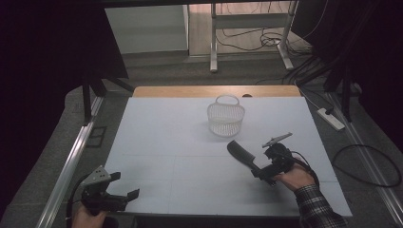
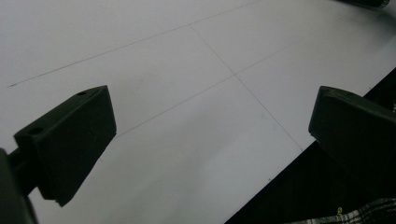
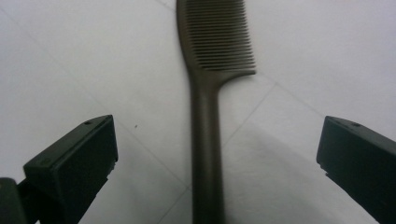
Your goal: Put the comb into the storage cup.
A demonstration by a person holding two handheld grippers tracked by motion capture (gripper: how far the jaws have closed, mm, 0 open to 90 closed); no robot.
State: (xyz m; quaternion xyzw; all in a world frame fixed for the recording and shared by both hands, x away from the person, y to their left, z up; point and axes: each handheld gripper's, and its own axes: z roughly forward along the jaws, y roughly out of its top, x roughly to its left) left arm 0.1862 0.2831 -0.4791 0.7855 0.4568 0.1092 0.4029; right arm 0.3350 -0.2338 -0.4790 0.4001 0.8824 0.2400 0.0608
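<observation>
A dark comb [image 1: 240,154] lies flat on the white table [image 1: 161,142], right of centre, with its toothed end pointing toward the far left. In the right gripper view the comb's handle [image 3: 205,140] runs up between the two jaws, which stand wide apart without touching it. My right gripper [image 1: 260,172] is open, low over the handle end, and a hand in a plaid sleeve holds it. At the table's front left corner my left gripper [image 1: 126,185] is open with only bare table between its jaws [image 2: 212,100].
A small white wire basket [image 1: 225,116] with a handle stands upright toward the back of the table, beyond the comb. An aluminium rail [image 1: 71,161] runs along the left side. A power strip [image 1: 330,118] and cables lie on the floor to the right.
</observation>
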